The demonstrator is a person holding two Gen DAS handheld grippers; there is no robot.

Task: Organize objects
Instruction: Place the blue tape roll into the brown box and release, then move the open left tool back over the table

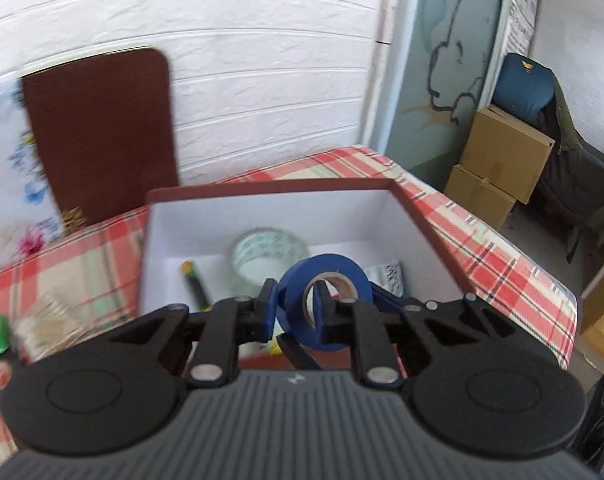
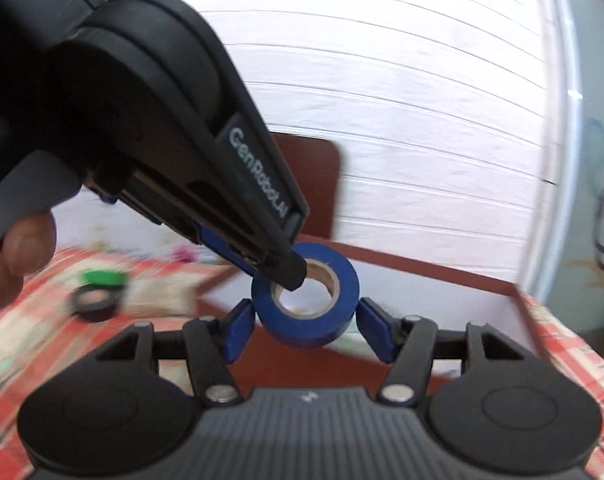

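Plaid cloth; left tool clamps blue tape; right tool's pads touch it.

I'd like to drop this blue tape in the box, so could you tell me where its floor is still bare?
The box floor looks bare along its back wall, behind the clear tape roll. The front is crowded: marker, clear roll, a patterned packet.

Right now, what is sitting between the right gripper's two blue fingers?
The blue tape roll: in the right wrist view it sits between the right gripper's fingers, while the left gripper pinches its wall, one finger through the core.
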